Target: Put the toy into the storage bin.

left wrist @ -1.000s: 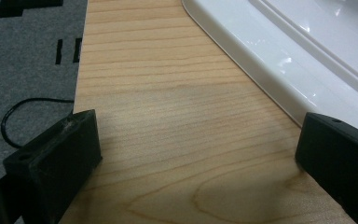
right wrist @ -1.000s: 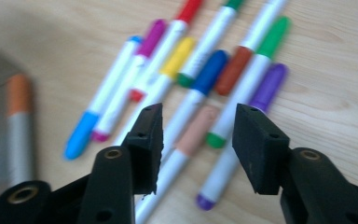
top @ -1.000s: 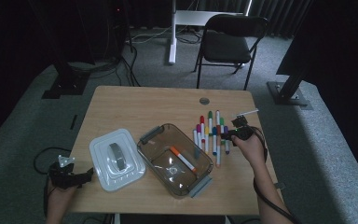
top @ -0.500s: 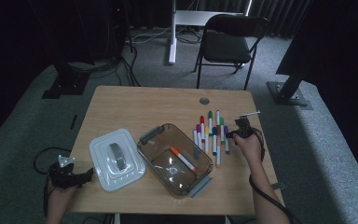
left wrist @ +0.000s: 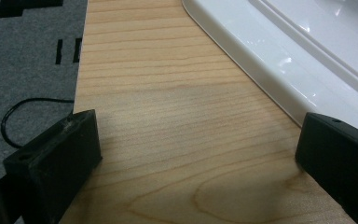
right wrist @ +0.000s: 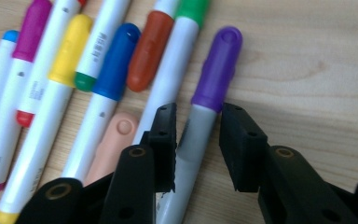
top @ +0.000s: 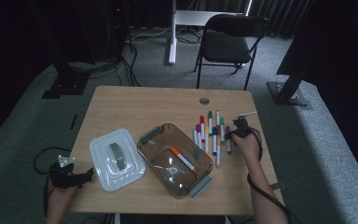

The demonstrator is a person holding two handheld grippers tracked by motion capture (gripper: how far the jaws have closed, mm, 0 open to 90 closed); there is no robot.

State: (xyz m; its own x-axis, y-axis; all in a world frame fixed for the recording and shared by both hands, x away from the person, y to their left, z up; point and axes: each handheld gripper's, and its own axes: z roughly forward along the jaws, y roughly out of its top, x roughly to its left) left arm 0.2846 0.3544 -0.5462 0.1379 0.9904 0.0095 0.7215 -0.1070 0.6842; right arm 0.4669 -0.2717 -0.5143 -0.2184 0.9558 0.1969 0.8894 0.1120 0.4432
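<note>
A row of coloured markers lies on the wooden table, right of a clear brown box that holds an orange-capped marker. My right gripper is low over the row's right end. In the right gripper view, the right gripper straddles the grey barrel of the purple-capped marker. Its jaws have just been closing, and they stand close on both sides with thin gaps. The marker rests on the table. My left gripper sits open at the table's front left corner. In its own view the left gripper has bare wood between the jaws, beside the white lid.
The white lid with a grey handle lies left of the box. A round grommet sits near the table's far edge. A black chair stands behind the table. Cables trail over the grey carpet past the table's left edge.
My right gripper has dropped onto the right end of the marker row and slid slightly left. The left gripper, lid and box have stayed put.
</note>
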